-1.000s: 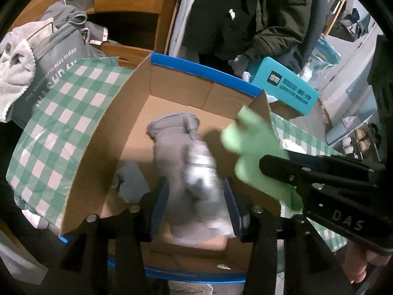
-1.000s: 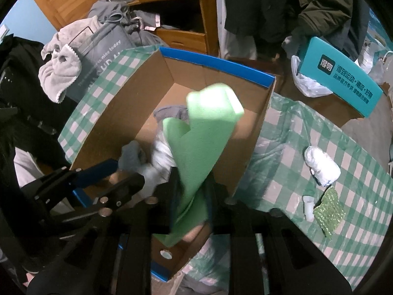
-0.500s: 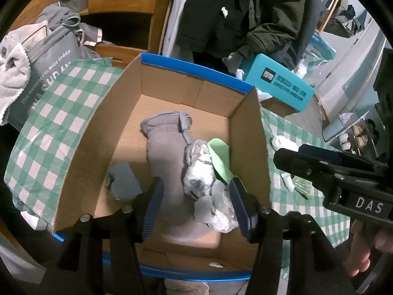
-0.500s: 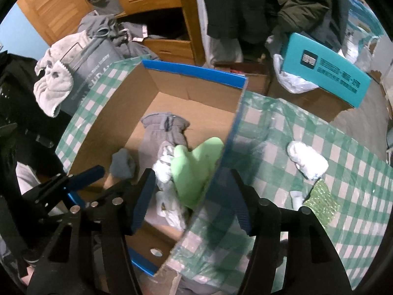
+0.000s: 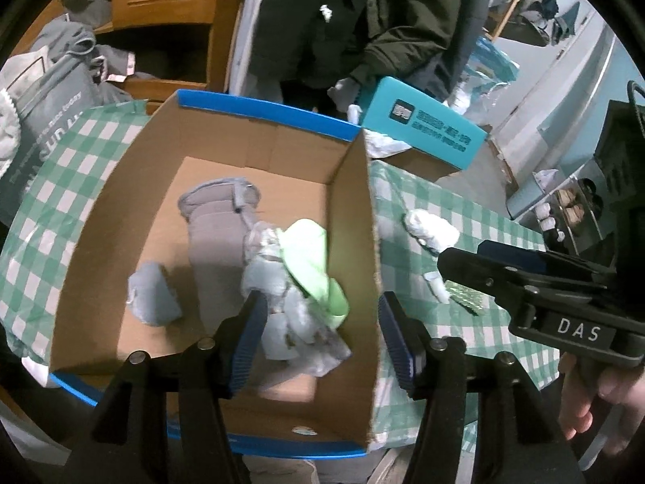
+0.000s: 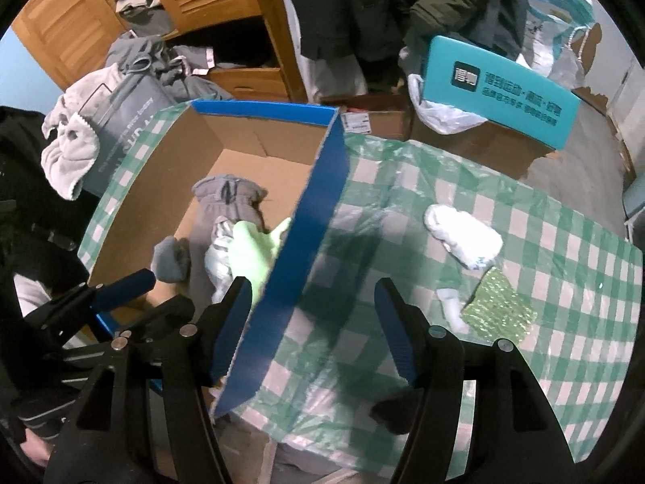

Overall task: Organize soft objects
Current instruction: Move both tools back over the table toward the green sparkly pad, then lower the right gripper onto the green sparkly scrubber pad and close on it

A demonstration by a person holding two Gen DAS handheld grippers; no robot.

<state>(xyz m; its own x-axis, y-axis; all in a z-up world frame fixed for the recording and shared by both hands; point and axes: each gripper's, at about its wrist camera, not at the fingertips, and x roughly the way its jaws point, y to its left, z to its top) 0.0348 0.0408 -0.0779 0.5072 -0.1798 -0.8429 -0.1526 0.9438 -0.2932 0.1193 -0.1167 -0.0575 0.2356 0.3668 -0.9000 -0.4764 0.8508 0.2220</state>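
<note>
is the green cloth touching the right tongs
Apart. The right wrist view shows the green cloth lying inside the cardboard box, while the open right tongs straddle the box's wall, gripping nothing.

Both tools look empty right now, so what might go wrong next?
The right tool hangs open astride the cardboard box's blue wall; swinging toward the white bundle could snag and drag the box. The green sparkly pad and a small white piece lie close together, so one pinch might catch both.

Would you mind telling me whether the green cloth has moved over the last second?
Yes. The green cloth was held above the cardboard box's right wall; now it lies inside on the box floor, beside the grey glove, released by the right gripper.
</note>
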